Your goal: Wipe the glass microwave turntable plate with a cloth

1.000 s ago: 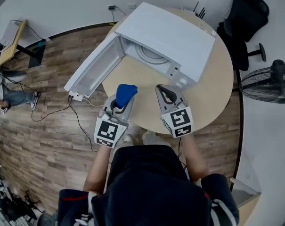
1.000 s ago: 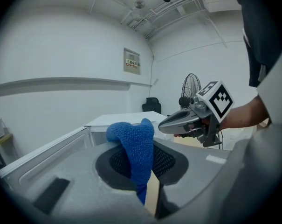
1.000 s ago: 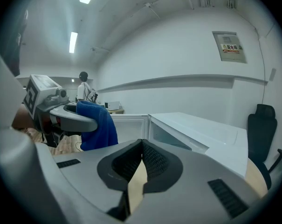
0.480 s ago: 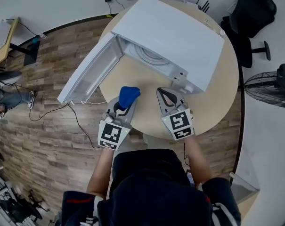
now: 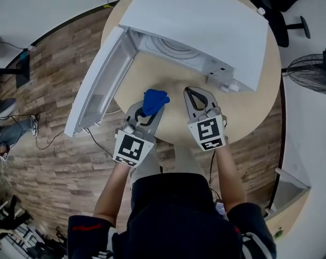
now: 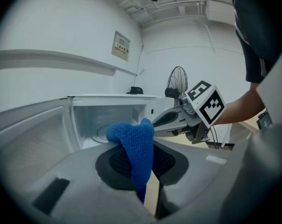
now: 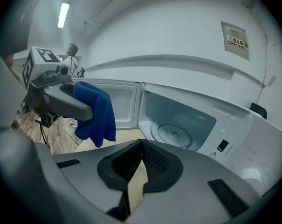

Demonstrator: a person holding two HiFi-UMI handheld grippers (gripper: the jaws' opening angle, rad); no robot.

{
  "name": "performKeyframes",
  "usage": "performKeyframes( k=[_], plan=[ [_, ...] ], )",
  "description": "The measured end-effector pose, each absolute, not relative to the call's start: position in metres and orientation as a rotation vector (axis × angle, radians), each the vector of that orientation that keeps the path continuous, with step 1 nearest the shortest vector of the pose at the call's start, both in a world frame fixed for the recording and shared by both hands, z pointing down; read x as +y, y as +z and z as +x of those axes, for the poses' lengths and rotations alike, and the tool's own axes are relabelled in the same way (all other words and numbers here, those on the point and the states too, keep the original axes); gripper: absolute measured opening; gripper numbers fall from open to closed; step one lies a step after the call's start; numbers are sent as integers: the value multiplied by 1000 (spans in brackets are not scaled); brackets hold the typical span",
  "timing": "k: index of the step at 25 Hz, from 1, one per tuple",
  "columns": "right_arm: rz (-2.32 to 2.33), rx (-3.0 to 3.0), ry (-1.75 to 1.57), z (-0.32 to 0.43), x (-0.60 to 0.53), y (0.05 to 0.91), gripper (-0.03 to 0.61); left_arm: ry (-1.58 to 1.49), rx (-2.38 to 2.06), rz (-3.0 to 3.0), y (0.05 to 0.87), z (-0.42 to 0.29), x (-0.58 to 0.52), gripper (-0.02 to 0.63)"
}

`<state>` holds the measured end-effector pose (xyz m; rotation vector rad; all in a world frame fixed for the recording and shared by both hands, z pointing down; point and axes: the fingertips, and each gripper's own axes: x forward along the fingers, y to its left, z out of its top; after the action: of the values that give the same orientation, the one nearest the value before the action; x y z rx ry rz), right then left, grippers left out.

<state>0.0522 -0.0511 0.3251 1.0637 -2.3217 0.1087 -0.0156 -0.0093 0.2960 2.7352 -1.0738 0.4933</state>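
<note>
The left gripper's [image 6: 149, 153] jaws are clamping on a blue cloth [image 6: 134, 143], which is bunching above the tips and drooping a little below them. The right gripper's [image 7: 141, 146] jaws are pressing together with nothing between them. Both are pointing toward the open white microwave [image 5: 206, 26] sitting on the round wooden table [image 5: 251, 109], with its door [image 5: 95, 88] standing wide to the left. The glass turntable plate [image 7: 174, 133] is lying flat inside the cavity, well apart from both grippers.
</note>
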Motion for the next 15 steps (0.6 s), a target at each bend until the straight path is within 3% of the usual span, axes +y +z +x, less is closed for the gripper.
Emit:
performKeyframes(
  k=[15],
  plan=[
    [975,-2175,-43,53,-54,438,11,468,-1081,2635,418,-35,-17,54]
  ],
)
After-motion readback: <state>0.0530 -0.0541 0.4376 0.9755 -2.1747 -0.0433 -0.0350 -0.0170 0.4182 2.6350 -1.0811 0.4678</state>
